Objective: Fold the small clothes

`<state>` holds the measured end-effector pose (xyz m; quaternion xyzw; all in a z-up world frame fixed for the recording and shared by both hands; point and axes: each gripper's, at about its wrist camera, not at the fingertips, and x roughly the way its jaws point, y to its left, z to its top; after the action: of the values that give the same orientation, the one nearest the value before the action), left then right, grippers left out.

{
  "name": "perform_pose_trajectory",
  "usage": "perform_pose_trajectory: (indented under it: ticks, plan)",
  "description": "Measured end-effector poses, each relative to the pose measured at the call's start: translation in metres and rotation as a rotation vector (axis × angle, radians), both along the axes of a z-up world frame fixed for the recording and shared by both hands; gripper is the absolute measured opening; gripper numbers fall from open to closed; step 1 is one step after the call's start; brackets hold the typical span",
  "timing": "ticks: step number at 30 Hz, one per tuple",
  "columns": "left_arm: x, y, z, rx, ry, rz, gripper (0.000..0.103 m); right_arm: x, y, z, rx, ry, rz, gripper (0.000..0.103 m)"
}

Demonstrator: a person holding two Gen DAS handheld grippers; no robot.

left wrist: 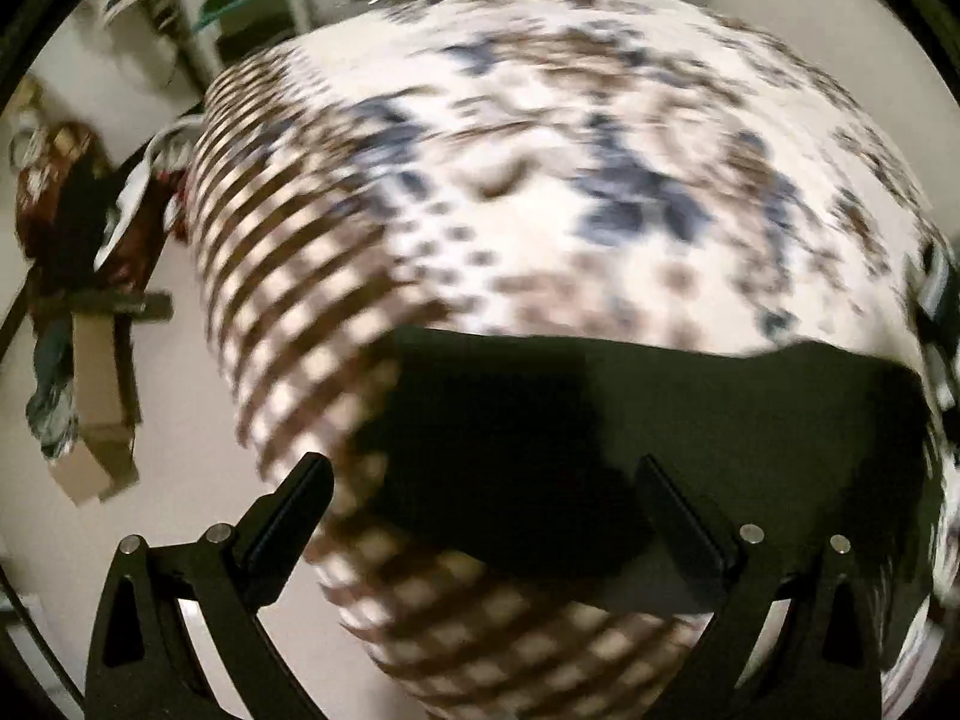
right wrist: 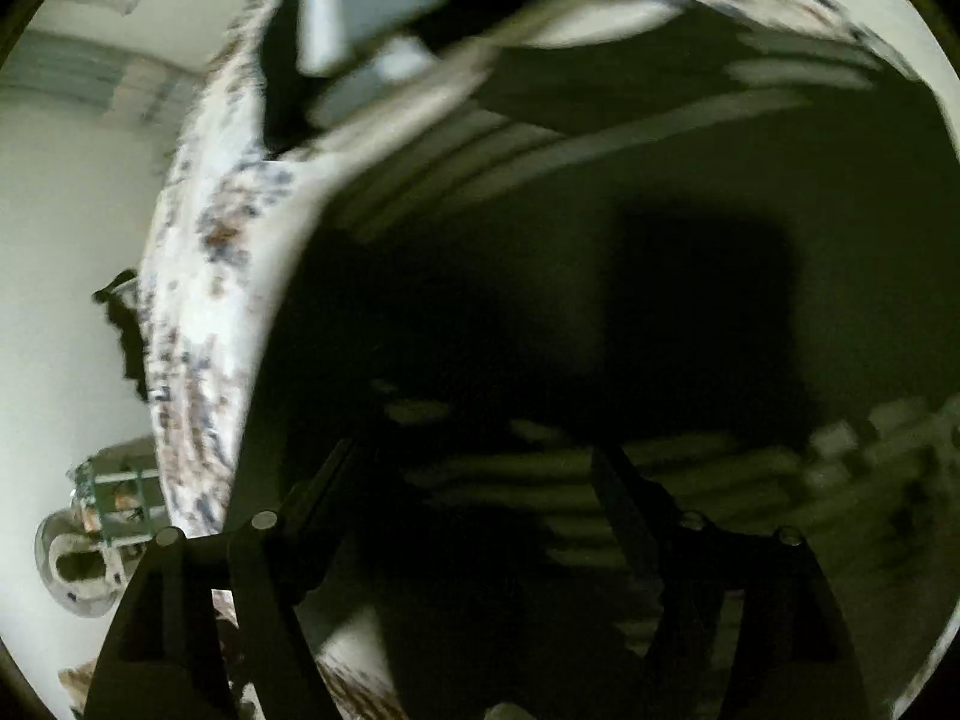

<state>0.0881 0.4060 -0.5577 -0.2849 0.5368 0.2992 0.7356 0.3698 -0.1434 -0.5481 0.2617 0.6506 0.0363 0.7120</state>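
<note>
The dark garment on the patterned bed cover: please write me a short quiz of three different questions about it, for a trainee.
1. True or false: the dark garment lies on the patterned bed cover.
2. The left gripper has its fingers: A) wide apart, B) pressed together.
3. Fill in: the bed cover's border near the floor has a ___ pattern.

Key: 1 true; 2 A; 3 checked.
</note>
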Motion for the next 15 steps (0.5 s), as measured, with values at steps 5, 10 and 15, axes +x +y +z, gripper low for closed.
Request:
perform_pose_trajectory:
  ticks: [5, 10, 15]
  plan:
    - [-0.017, 0.031, -0.035, -0.025, 0.053, 0.091, 0.103, -0.049, -0.028, -0.032, -0.027, 0.092, -0.064, 0.079]
    - [-0.013, 0.030, -0.050, -0.088, -0.014, 0.078, 0.083, -0.044, -0.003, -0.052, -0.024, 0.127, 0.002, 0.079]
    - [0.012, 0.013, -0.021, -0.032, -0.091, -0.016, 0.005, -0.042, 0.046, -0.056, -0.076, 0.125, 0.116, 0.079]
